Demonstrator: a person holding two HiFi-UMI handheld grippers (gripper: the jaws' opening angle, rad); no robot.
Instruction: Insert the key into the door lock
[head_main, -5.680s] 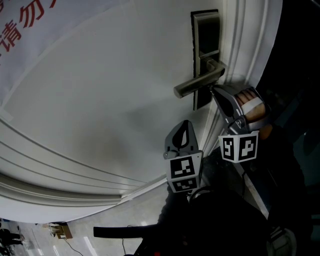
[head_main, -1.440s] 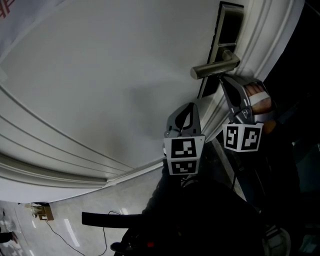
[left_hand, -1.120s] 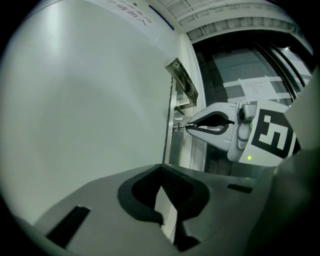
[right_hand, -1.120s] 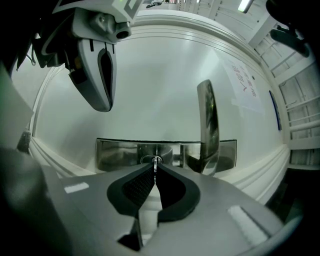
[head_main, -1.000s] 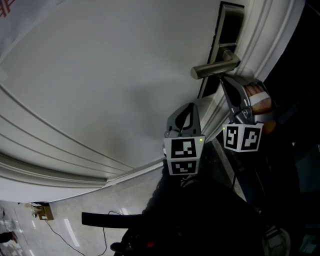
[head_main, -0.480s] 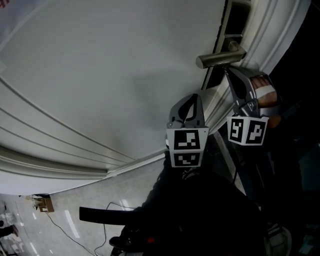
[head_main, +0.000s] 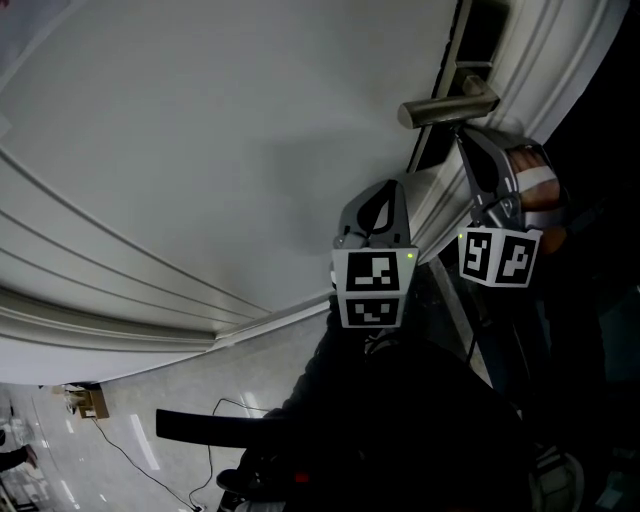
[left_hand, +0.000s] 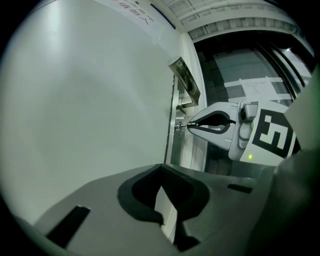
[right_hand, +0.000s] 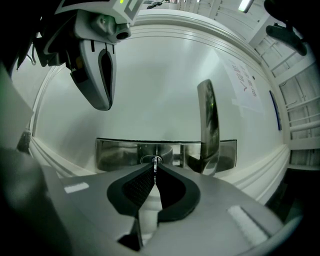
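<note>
Where gripper pinches, key meets lock.

dim indoor light | heavy fisheye edges | dark vignette | sharp focus

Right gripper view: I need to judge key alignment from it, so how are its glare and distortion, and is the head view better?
Right gripper view: strong fisheye bending of the door mouldings, mirror reflections on the lock plate and handle, yet the key in the right gripper reads sharp. Head view: dim, lower half nearly black, key not discernible.
</note>
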